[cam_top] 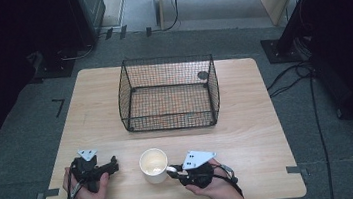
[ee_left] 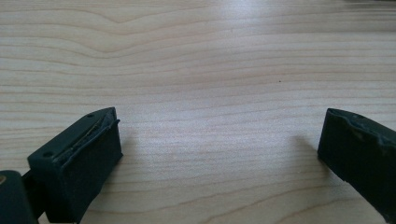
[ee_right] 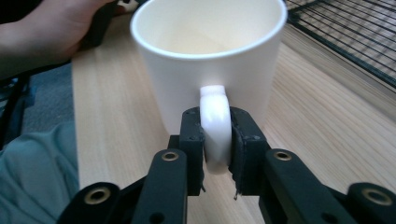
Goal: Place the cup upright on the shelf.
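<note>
Gripping mug (ee_right: pixel 210 65) handle: right claw (ee_right: pixel 215 140) | left claw (ee_left: pixel 219 154) wide | wire basket (cam_top: pixel 168 93) beyond mug

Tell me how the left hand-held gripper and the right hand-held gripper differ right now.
The left hand-held gripper has its jaws spread wide with only bare table between them, while the right hand-held gripper is shut on the handle of the white mug. In the high view the left one sits apart from the mug, to its left; the right one meets the mug's right side. Both are black, held in a hand, low over the table's near edge.
</note>
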{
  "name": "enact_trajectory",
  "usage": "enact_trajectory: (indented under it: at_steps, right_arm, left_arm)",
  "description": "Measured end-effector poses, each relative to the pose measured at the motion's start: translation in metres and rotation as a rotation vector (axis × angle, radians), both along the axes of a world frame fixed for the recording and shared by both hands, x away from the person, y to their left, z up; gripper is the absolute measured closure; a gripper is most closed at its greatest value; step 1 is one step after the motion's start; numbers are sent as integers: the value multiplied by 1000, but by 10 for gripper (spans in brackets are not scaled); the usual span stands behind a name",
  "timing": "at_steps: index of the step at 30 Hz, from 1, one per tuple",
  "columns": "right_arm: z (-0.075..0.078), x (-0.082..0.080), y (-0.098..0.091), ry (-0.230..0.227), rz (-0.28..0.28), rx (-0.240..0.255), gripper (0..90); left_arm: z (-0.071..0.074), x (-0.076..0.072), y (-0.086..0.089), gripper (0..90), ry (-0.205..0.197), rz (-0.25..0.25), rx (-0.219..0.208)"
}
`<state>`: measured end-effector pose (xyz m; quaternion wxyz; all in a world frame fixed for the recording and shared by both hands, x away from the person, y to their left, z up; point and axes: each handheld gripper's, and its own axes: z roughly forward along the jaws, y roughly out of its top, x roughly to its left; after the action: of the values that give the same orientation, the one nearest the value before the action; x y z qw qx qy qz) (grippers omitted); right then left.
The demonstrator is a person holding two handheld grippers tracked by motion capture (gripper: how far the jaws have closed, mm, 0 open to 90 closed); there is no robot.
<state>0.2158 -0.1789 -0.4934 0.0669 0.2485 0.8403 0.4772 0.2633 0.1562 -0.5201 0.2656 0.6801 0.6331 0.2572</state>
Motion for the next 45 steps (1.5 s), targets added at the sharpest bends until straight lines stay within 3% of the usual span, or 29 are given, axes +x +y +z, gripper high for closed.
enact_trajectory:
  at_steps: [3, 8, 12, 16, 24, 45]
  right_arm:
    - [2, -1, 2, -11, 10, -10, 802]
    - [8, -1, 3, -24, -25, 3, 805]
    - [14, -4, 4, -58, -52, -9, 805]
    - [21, -5, 2, -53, -66, -3, 806]
    - [38, -5, -6, -83, -123, 44, 805]
    - [72, 3, -16, -135, -185, 97, 805]
  left_arm:
    - [0, 0, 0, 0, 0, 0, 0]
    - [0, 0, 0, 0, 0, 0, 0]
    - [0, 0, 0, 0, 1, -3, -1]
    - [0, 0, 0, 0, 1, -4, -2]
    - [0, 0, 0, 0, 1, -4, -2]
    - [0, 0, 0, 0, 1, -5, -2]
